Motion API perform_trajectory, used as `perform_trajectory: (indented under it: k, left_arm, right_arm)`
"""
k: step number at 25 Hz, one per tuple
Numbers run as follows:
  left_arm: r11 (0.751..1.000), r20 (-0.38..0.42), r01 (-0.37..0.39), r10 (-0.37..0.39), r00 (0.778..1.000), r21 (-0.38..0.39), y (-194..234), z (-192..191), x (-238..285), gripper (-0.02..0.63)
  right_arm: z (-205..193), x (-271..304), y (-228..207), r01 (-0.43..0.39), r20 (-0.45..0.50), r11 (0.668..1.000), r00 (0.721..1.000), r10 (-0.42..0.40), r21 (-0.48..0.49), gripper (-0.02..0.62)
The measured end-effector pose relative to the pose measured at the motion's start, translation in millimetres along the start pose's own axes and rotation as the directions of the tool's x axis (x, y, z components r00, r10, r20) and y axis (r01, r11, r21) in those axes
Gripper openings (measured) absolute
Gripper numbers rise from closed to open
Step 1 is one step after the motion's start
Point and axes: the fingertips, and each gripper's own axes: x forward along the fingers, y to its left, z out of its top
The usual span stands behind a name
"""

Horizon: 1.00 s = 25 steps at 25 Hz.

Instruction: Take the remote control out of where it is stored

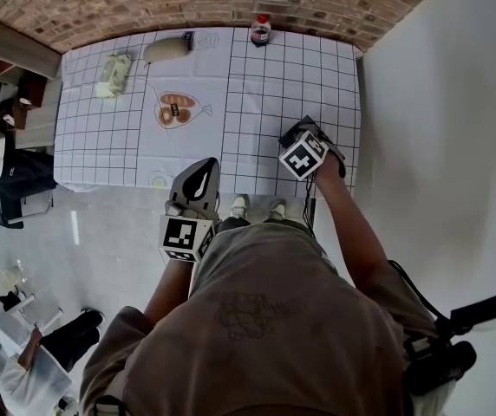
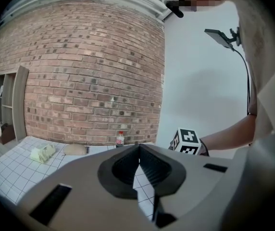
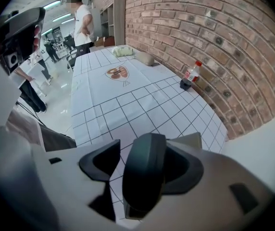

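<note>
Remote, I think, is the dark thing low in the frame between the right claw jaws, which stand apart. Left claw is closed, empty. Grabbing step: next, squeeze and lift.

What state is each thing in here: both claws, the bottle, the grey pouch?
Left claw: shut, empty.
Right claw: open, a dark oblong thing between its jaws, a gap on one side.
Bottle: upright, cap on.
Grey pouch: lying flat; open or closed, cannot tell.
</note>
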Motion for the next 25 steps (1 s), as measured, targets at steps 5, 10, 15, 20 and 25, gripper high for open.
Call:
perform_trajectory:
  k: [5,10,15,20,25]
  left_arm:
    - [1.0,-0.005,-0.021,0.021,1.0,-0.009,6,-3,0,0.011]
    - [1.0,0.001,-0.024,0.024,1.0,0.004,5,-1,-1,0.012]
    - [1.0,-0.004,-0.025,0.025,1.0,0.001,0,-4,-5,0.011]
    - [0.999,-0.005,-0.03,0.03,1.0,0.018,-1,-4,-6,0.012]
    - [0.999,0.004,-0.017,0.017,1.0,0.027,-7,1,-3,0.012]
  right_arm:
    - [-3,2,-9,0.049,-0.012,0.999,0.999,-0.049,-0.002,0.139]
    - [-2,3,-10,0.047,-0.023,0.999,0.999,-0.047,0.0,0.127]
    - [-3,3,-10,0.046,-0.038,0.999,0.998,-0.046,-0.014,0.121]
    - [-4,-6,-11,0.039,-0.034,0.999,0.999,-0.04,-0.033,0.119]
    - [6,-32,-13,0.057,0.022,0.998,0.998,-0.057,-0.026,0.118]
